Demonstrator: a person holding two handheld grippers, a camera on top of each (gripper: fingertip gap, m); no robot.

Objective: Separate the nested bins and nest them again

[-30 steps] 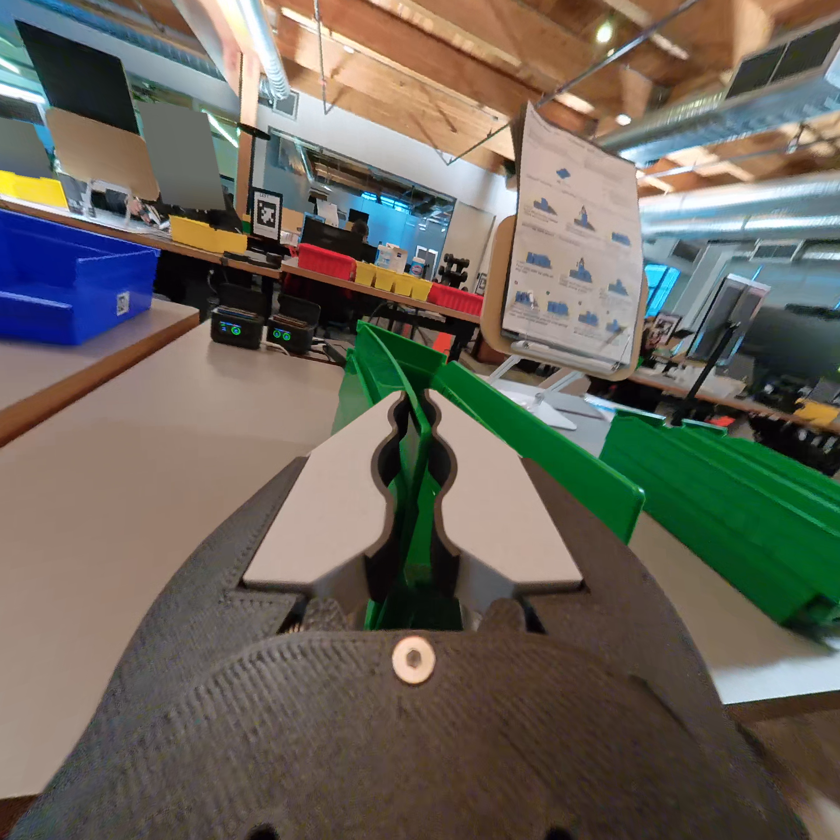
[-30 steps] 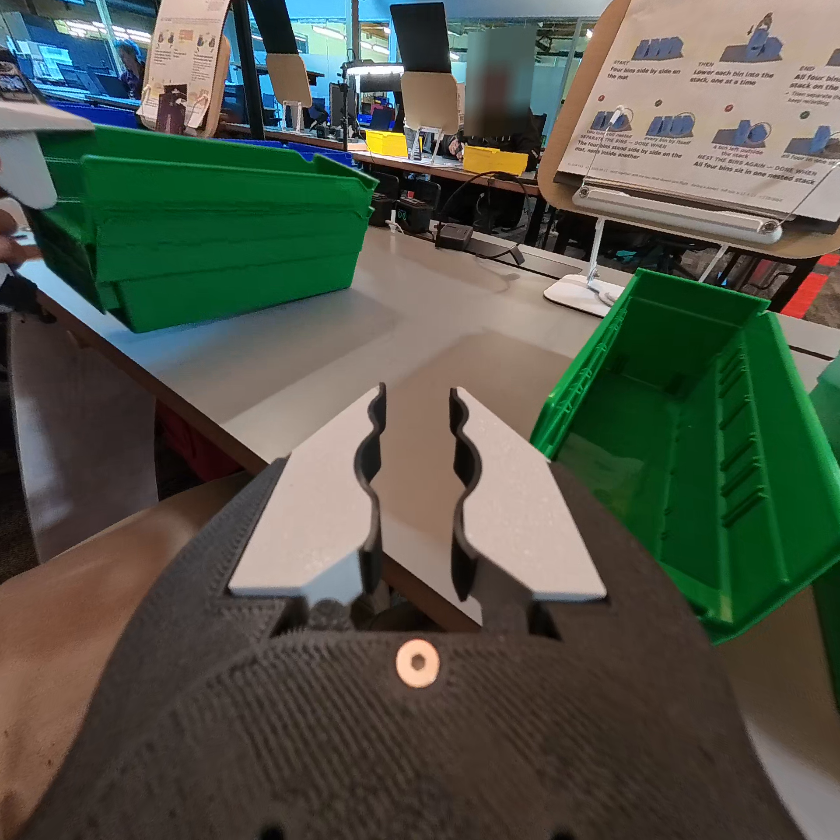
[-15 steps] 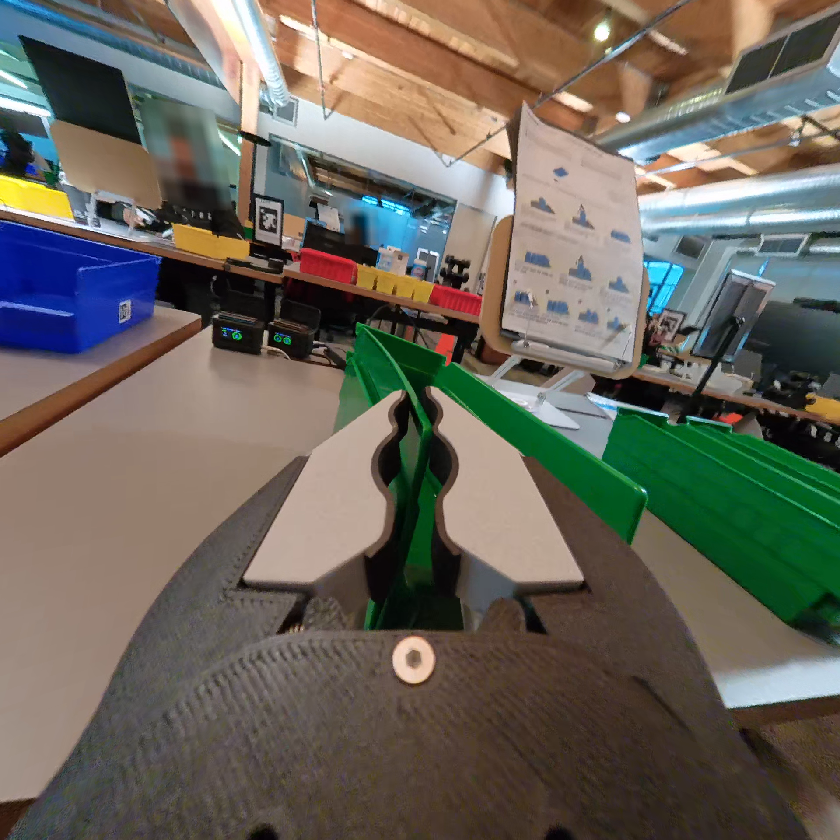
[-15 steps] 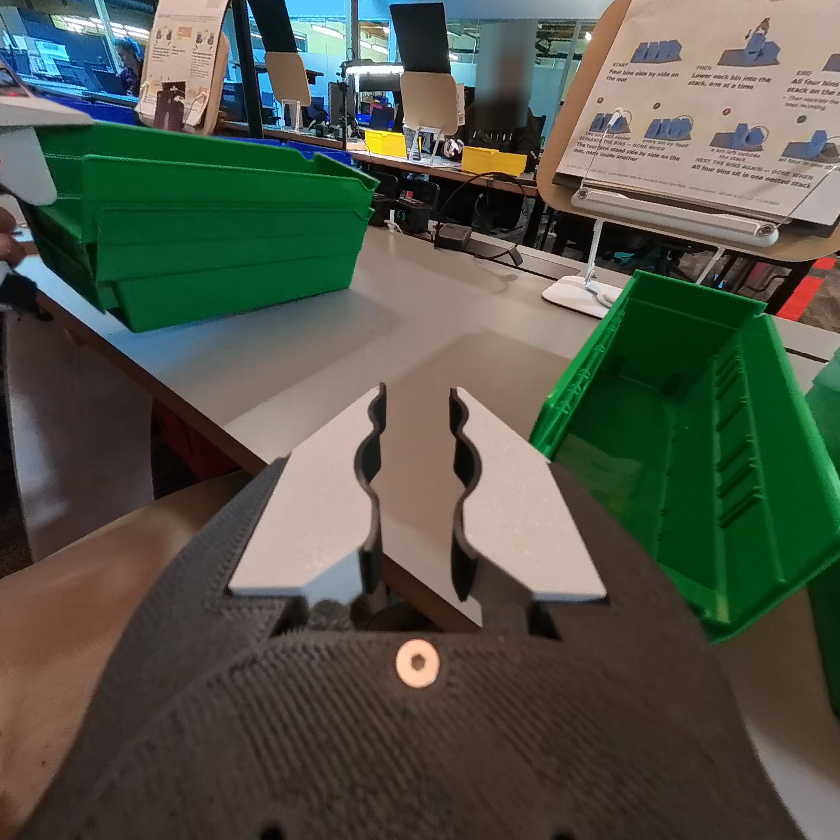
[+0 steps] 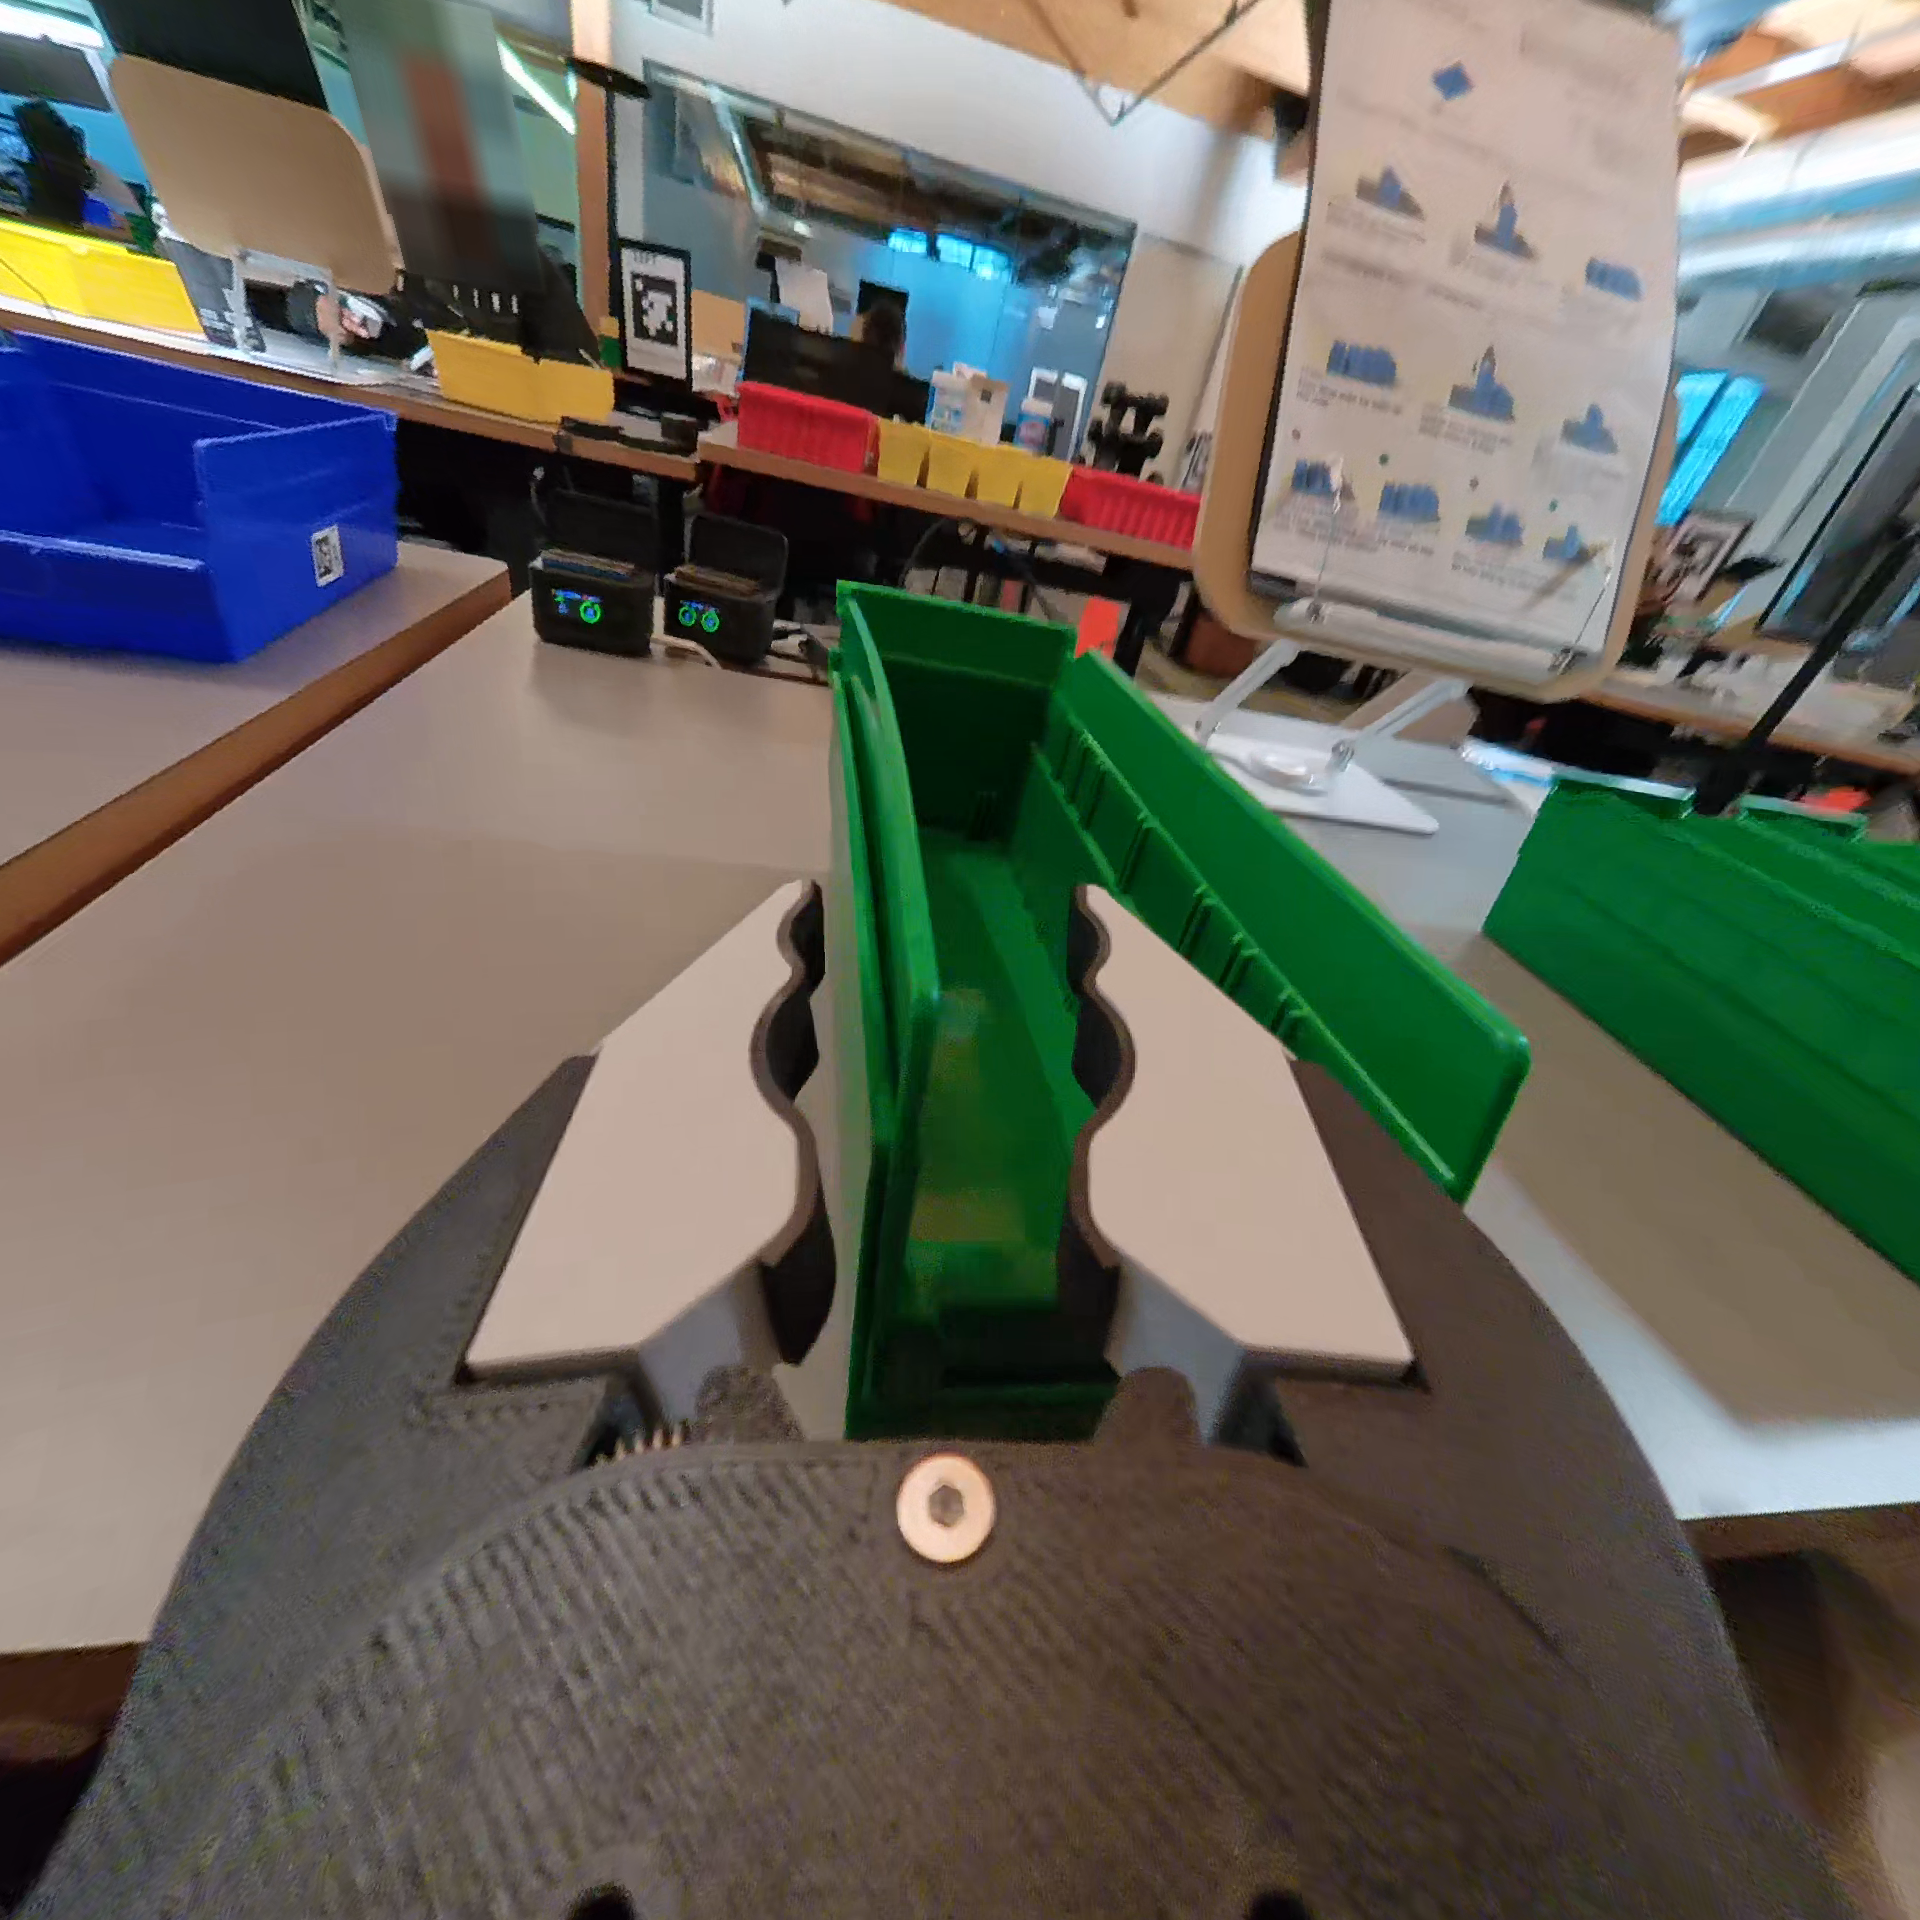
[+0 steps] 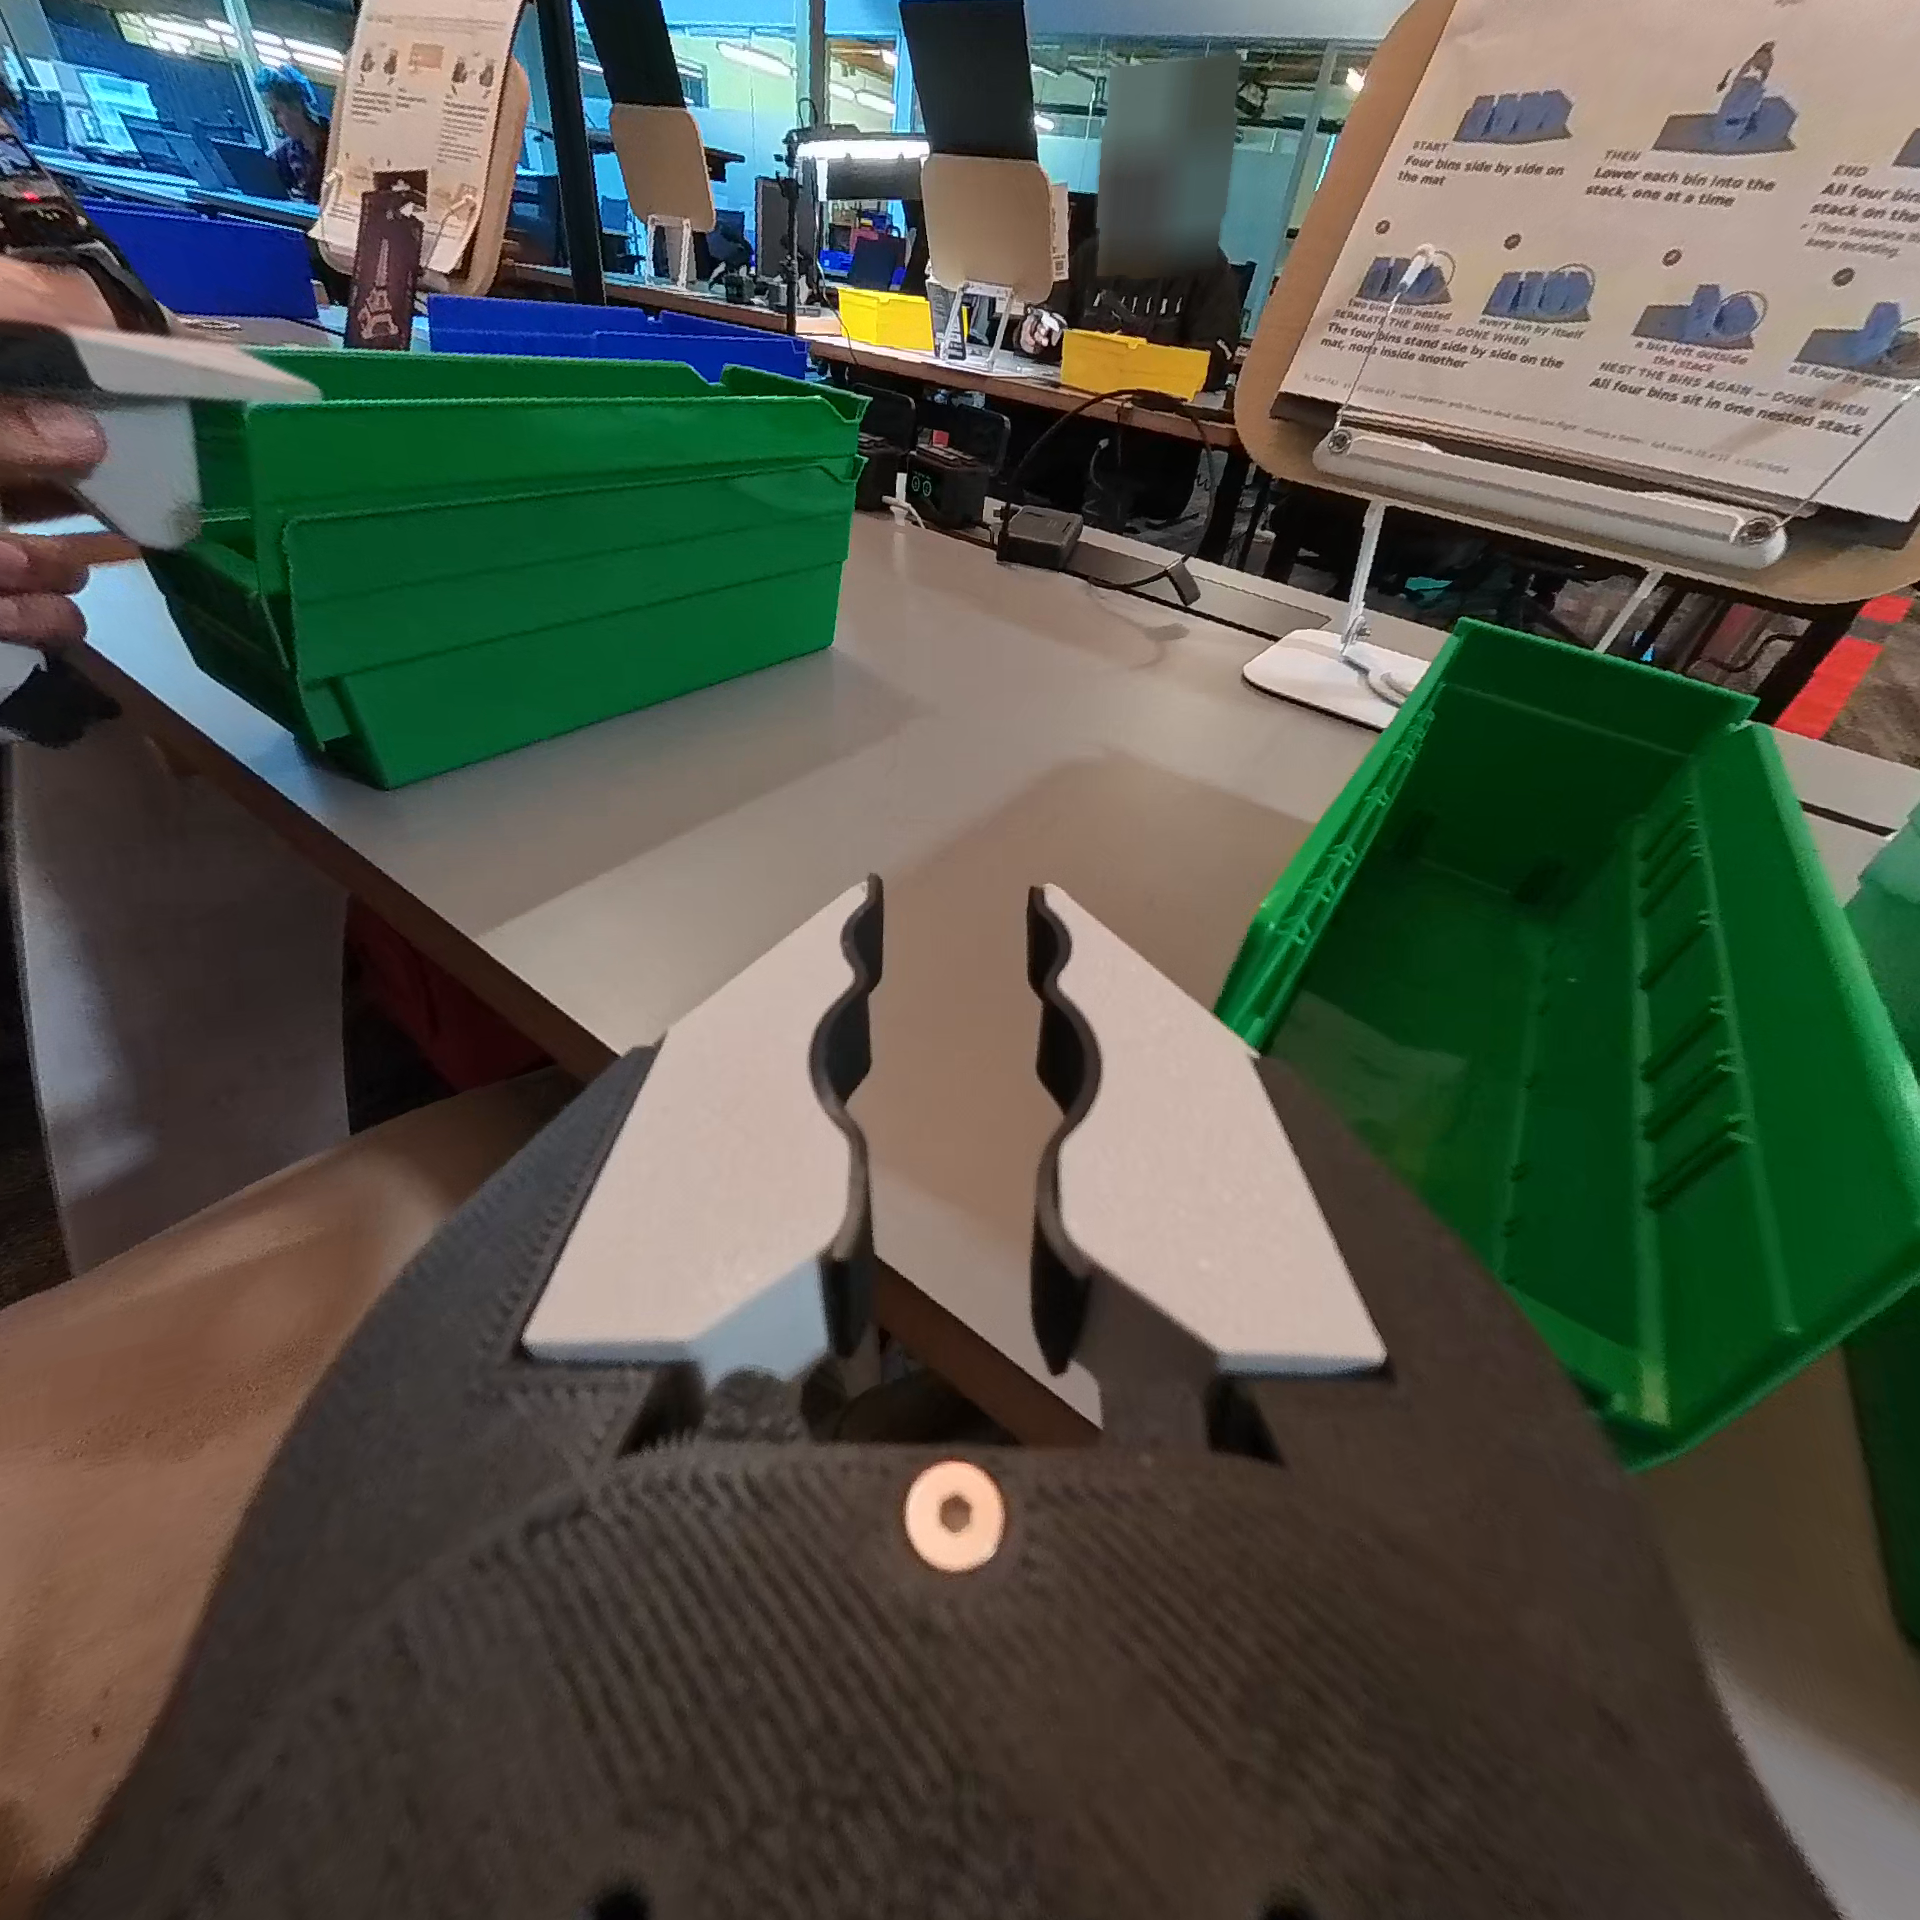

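Observation:
In the left wrist view my left gripper point(image 5: 940, 894) is open, with the near side wall of a green bin point(image 5: 883, 935) standing between its jaws, close to the left finger and apart from the right one. In the right wrist view this bin tops a nested green stack point(image 6: 561, 582) at the left, and a left gripper finger point(image 6: 145, 416) shows at its near end. My right gripper point(image 6: 954, 894) is open and empty above the table's front edge. A single green bin point(image 6: 1558, 987) lies just to its right.
More green bins point(image 5: 1714, 987) sit to the right in the left wrist view. An instruction board on a white stand point(image 6: 1621, 312) is at the back of the grey table point(image 6: 987, 707). Two black chargers point(image 5: 655, 613) stand behind the stack. A blue bin point(image 5: 187, 499) sits on the neighbouring table.
My left gripper has opened and let go of the green bin's wall, and its view has tipped downward. My right gripper has stayed open and almost still.

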